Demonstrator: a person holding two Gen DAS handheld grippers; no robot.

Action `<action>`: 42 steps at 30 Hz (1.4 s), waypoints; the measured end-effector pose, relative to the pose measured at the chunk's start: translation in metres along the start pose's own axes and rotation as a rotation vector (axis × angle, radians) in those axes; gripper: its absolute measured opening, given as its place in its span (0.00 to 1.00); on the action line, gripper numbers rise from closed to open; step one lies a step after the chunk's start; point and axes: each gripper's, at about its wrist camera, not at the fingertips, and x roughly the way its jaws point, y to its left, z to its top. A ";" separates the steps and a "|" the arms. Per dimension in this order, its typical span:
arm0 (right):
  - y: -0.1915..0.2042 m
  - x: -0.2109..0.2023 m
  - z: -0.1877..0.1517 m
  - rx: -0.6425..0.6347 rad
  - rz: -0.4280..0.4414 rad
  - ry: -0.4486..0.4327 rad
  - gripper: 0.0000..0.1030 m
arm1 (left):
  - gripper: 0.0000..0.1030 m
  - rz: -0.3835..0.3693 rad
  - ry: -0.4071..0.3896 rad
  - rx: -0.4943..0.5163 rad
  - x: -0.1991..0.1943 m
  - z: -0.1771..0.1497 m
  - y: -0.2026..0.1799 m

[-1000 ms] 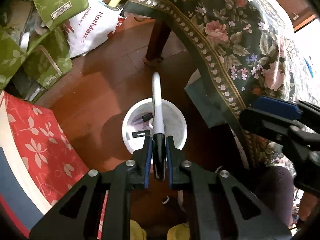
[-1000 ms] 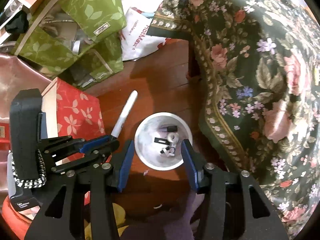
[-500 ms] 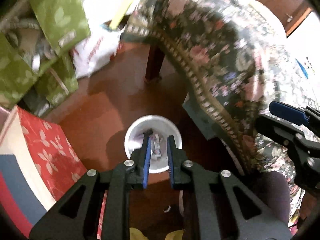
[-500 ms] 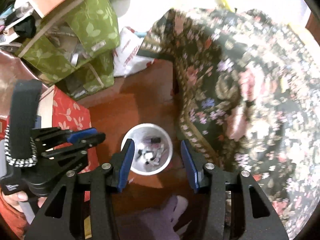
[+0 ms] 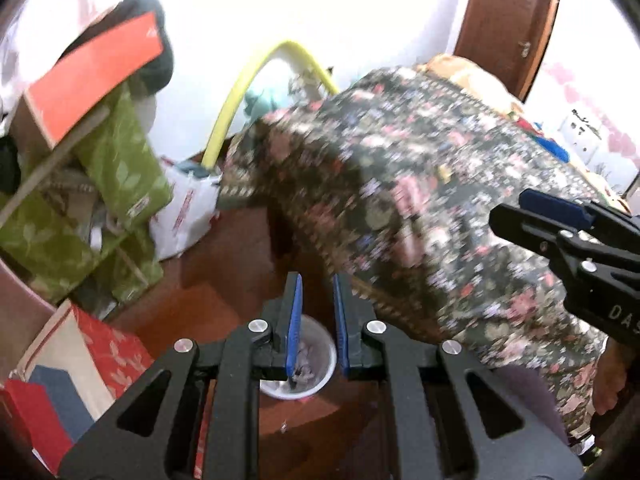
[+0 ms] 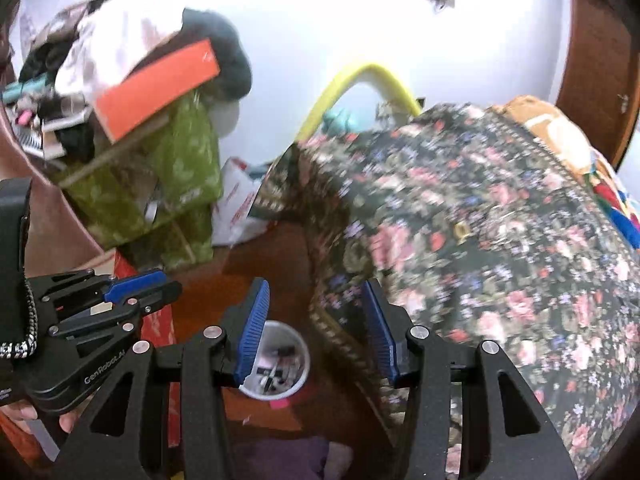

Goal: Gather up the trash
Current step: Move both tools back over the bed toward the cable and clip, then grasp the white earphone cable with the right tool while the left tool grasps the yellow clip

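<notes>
A small white bin stands on the red-brown floor with small scraps of trash in it. It shows low between the fingers in both wrist views. My left gripper hangs well above it, its blue pads a narrow gap apart with nothing between them. My right gripper is beside it at about the same height, open wider and empty. Each gripper appears in the other's view: the left gripper at the left edge, the right gripper at the right edge.
A table under a dark floral cloth fills the right side, its hem close to the bin. Green leaf-print boxes, a white plastic bag and a red floral box crowd the left. A yellow hoop leans at the wall.
A white marker held in my left gripper over the bin a second ago is gone from it. Both grippers have risen and tipped up, so the bin looks smaller and lower.
</notes>
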 end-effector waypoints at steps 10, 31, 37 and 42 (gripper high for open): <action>-0.085 -0.036 0.001 0.112 -0.107 -0.079 0.60 | 0.19 -0.056 -0.034 0.073 0.019 0.039 -0.079; -0.262 0.066 0.001 0.336 -0.138 0.123 0.72 | 0.64 -0.126 0.078 0.007 0.170 0.106 -0.156; -0.283 0.120 0.026 0.437 -0.006 0.173 0.72 | 0.64 -0.133 0.121 -0.042 0.209 0.113 -0.151; -0.293 0.165 0.049 0.533 0.041 0.213 0.72 | 0.64 -0.135 0.124 -0.048 0.225 0.118 -0.151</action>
